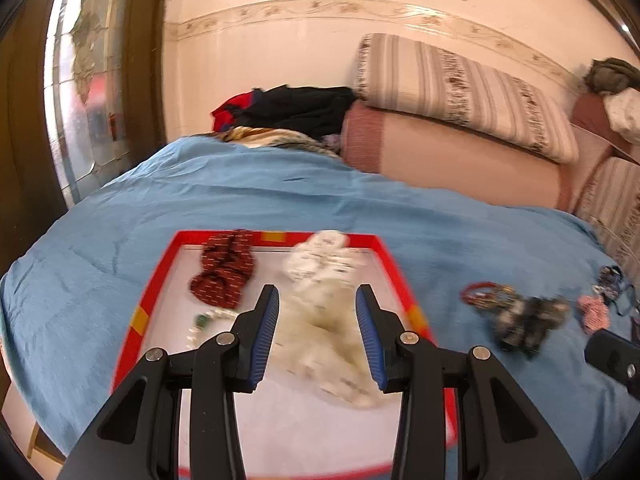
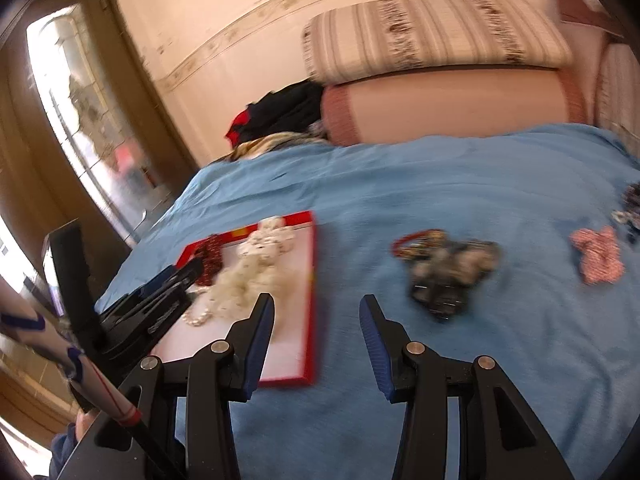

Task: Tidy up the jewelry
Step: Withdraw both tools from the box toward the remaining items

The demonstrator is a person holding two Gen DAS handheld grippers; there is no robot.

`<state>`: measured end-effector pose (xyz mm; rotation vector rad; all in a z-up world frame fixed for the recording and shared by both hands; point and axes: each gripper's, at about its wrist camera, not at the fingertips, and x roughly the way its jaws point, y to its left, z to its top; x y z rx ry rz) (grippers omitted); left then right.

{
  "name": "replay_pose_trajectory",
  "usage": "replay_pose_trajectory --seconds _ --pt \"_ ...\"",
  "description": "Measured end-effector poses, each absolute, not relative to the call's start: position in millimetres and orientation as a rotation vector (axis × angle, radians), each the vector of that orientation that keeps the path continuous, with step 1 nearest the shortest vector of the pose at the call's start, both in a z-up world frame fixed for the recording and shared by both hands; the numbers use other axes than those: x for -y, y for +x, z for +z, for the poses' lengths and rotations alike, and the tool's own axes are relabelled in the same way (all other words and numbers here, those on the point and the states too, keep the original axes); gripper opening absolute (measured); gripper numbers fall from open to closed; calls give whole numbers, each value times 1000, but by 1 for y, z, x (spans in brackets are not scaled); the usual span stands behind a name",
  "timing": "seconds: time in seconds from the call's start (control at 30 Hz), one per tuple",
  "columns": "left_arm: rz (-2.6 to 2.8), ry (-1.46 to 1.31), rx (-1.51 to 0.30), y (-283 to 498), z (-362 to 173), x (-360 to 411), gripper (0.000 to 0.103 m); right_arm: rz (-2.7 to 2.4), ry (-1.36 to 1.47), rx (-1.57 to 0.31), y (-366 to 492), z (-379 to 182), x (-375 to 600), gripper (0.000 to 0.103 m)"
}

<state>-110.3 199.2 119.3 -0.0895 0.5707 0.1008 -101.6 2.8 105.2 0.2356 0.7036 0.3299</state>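
Roughly half done: the red-rimmed white tray (image 1: 154,280) holds a dark red beaded strand (image 1: 224,270), cream bead bundle (image 1: 320,304) and pearl string (image 2: 198,316). At three o'clock, the dark tangled jewelry pile (image 2: 444,270) and pink beaded piece (image 2: 596,258) lie on the blue bedspread (image 2: 400,184). Left gripper (image 1: 318,300) and right gripper (image 2: 316,312) fingers spread, empty.

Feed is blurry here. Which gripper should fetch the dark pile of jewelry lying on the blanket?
Right gripper, probably. It is open over bare blue blanket, and the dark pile lies just ahead to its right. The left gripper hangs open over the red tray.
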Motion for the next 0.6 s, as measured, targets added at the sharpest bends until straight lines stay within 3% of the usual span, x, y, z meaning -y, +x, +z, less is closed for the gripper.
replay_pose_trajectory --seconds 0.27,0.6 --pt "-81 -73 -565 -140 160 -125 39 195 387 -617 -127 125 93 48" --pt "-277 4 -617 -118 185 -39 49 92 527 -557 -118 138 182 48"
